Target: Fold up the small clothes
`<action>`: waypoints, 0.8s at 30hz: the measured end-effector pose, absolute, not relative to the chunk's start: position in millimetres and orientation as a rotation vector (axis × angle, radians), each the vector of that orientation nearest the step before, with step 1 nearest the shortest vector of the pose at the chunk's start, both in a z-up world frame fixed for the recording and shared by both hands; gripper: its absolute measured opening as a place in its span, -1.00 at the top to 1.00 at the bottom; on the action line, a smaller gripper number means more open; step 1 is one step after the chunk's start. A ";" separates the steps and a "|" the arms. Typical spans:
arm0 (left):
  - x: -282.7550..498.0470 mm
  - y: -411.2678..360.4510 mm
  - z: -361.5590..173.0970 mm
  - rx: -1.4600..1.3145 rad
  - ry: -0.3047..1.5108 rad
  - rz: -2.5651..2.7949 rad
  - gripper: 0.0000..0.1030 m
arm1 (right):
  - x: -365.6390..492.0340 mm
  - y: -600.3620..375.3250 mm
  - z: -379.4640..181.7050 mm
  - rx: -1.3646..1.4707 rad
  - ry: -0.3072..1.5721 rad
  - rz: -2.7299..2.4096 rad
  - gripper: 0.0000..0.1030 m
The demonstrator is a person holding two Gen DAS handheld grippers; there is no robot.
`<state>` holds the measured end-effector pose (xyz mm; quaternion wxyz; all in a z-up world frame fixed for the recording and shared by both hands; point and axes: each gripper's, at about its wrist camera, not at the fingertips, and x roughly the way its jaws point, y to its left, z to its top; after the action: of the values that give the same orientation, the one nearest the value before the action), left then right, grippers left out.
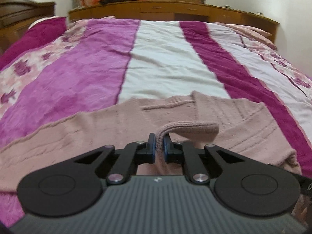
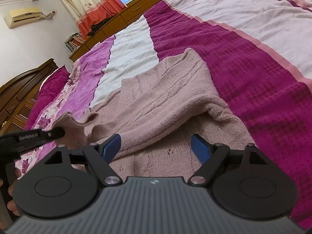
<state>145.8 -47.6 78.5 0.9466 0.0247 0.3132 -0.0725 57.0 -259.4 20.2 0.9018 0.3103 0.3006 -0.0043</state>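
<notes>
A dusty-pink knit sweater (image 1: 117, 128) lies spread on the near part of the bed. My left gripper (image 1: 159, 136) is shut on a ribbed edge of it, and the pinched strip arches up and off to the right. The right wrist view shows the same sweater (image 2: 156, 101) with a thick fold running across it. There the left gripper (image 2: 58, 132) holds a raised corner at the garment's left side. My right gripper (image 2: 156, 142) stands open low over the sweater. The fold lies between its blue pads (image 2: 112, 143), which do not clamp it.
The bedspread (image 1: 165, 62) has magenta, white and floral stripes and stretches far beyond the sweater. A magenta pillow (image 1: 39, 33) lies at the left. A wooden cabinet (image 1: 175, 9) runs behind the bed, under a window with a curtain (image 2: 87, 3). A person's hand (image 2: 13, 177) holds the left gripper's handle.
</notes>
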 end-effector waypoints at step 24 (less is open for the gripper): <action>125.9 -33.8 44.6 0.214 0.705 -0.065 -0.06 | 54.8 -259.3 21.2 0.636 0.623 -0.009 -0.64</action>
<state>125.9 -33.8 44.6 0.9325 0.1044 0.3443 -0.0316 54.8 -259.3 21.2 0.9025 0.3078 0.3013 -0.0043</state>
